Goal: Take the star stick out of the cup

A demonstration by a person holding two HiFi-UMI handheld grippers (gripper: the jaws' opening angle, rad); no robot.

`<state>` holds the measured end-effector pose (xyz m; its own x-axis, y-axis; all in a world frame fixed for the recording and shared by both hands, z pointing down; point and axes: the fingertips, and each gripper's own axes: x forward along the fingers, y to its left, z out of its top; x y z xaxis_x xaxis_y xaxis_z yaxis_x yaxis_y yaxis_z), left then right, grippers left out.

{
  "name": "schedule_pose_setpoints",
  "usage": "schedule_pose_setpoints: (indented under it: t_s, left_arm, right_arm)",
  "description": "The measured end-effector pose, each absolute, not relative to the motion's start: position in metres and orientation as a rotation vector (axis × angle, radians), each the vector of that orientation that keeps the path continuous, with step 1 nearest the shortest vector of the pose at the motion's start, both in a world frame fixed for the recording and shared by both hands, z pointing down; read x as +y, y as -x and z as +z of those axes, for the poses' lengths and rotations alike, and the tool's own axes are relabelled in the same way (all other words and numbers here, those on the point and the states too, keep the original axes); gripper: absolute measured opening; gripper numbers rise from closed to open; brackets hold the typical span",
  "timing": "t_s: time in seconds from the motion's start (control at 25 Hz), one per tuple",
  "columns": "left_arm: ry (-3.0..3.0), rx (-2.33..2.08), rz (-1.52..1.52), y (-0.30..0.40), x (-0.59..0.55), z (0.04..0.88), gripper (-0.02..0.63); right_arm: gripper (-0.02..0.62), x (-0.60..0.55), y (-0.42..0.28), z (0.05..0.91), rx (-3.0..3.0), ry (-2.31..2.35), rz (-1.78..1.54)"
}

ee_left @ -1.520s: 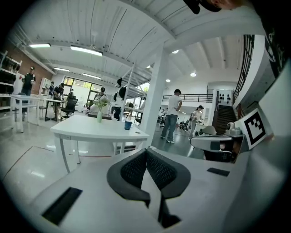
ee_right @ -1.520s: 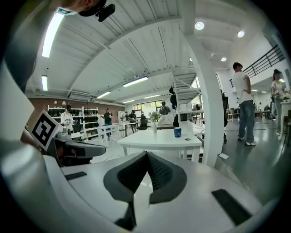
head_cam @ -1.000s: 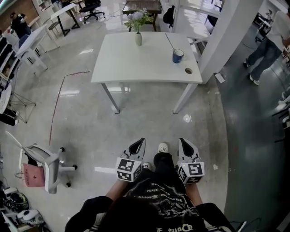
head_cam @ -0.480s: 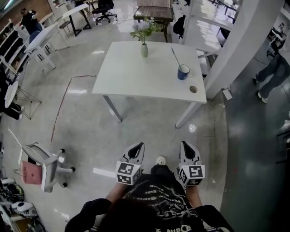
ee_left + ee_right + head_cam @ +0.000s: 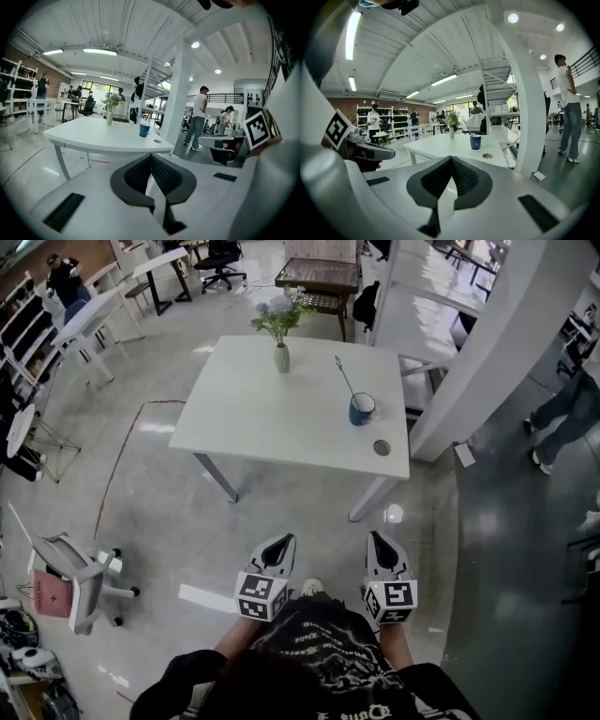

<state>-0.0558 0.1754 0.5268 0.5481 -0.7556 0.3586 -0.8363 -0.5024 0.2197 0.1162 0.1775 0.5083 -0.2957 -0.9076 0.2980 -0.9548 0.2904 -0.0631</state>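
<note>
Since the earlier frames the white table (image 5: pixel 272 418) is brought nearer in the head view, and the blue cup (image 5: pixel 361 409) is seen closer to the two grippers than before. Both grippers are held side by side at the near edge of the scene, over the floor, well apart from the table and pointed toward it. The left gripper (image 5: pixel 284 542) is seen with its jaws pressed together at the tips, nothing between them. The right gripper (image 5: pixel 375 540) is likewise closed and empty. The cup is set upright near the table's right edge. The star stick (image 5: pixel 344 379) is stood in it, leaned toward the far left. A small round spot (image 5: pixel 382 447) is seen on the tabletop just near of the cup. A vase (image 5: pixel 281 358) with flowers is placed at the table's far side, well apart from the cup. A white pillar (image 5: pixel 487 352) is seen right of the table.
</note>
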Motion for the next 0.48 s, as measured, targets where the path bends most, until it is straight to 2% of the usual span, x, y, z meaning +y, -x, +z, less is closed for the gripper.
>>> schedule_pose_setpoints:
  t_s: [0.48]
  left_arm:
    - [-2.385,-1.25,0.296,0.006,0.143,0.537,0.02]
  right_arm:
    - [0.008,0.154,-0.155,0.526,-2.341,-1.734,0.407]
